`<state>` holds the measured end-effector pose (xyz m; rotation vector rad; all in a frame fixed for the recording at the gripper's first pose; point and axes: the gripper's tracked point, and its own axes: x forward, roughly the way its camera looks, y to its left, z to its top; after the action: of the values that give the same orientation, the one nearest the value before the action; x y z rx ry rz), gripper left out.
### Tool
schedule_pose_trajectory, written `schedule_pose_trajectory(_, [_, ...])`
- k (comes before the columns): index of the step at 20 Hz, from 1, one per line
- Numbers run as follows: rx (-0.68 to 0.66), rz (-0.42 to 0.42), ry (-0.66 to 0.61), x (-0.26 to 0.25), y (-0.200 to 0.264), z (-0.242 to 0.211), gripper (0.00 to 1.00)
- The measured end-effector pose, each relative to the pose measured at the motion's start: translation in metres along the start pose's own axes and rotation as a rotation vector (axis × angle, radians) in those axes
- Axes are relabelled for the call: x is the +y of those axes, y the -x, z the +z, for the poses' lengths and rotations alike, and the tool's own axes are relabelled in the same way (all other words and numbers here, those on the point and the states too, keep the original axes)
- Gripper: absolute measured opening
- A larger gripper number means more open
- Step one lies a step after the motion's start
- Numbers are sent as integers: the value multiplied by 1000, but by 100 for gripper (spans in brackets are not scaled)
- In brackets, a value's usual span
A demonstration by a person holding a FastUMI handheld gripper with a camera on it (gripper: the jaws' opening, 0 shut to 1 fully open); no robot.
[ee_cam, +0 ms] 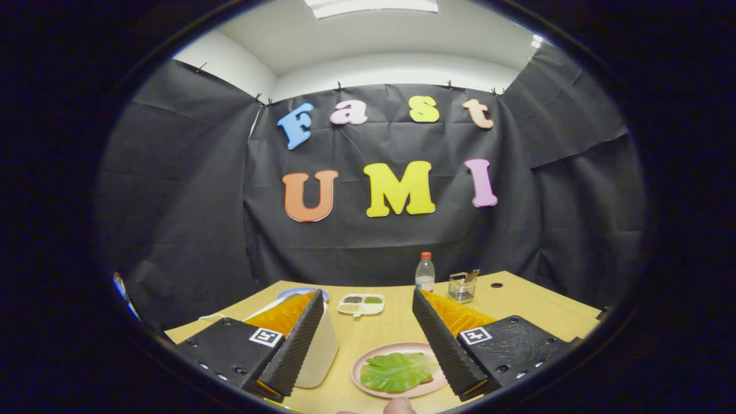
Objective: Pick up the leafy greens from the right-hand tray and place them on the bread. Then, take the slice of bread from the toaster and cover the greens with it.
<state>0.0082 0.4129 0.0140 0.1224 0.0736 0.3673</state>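
The gripper (368, 339) hangs open and empty above the plate (368, 359), where the greens (397, 371) cover the bread, seemingly awaiting toast.

From my remote seat, this reads as a staged recording booth rather than a home kitchen: black cloth (190, 190) pinned up as walls beneath a white ceiling with a light panel (371, 6). A wooden table (535, 305) carries kitchen props: a plate (361, 368), a bottle (425, 271), a divided dish (361, 304), a wire basket (462, 287).
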Motion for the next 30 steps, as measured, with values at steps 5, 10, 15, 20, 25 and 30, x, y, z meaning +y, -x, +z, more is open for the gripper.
schedule_pose_trajectory(5, [71,30,-35,56,-27,-27,96])
schedule_pose_trajectory(10, [161,40,-4,96,-57,-59,95])
schedule_pose_trajectory(15, [208,-3,46,108,-88,-76,93])
schedule_pose_trajectory(20, [260,-28,53,107,-103,-90,55])
schedule_pose_trajectory(25, [295,16,-2,119,-105,-95,15])
schedule_pose_trajectory(30, [248,65,-40,120,-93,-65,9])
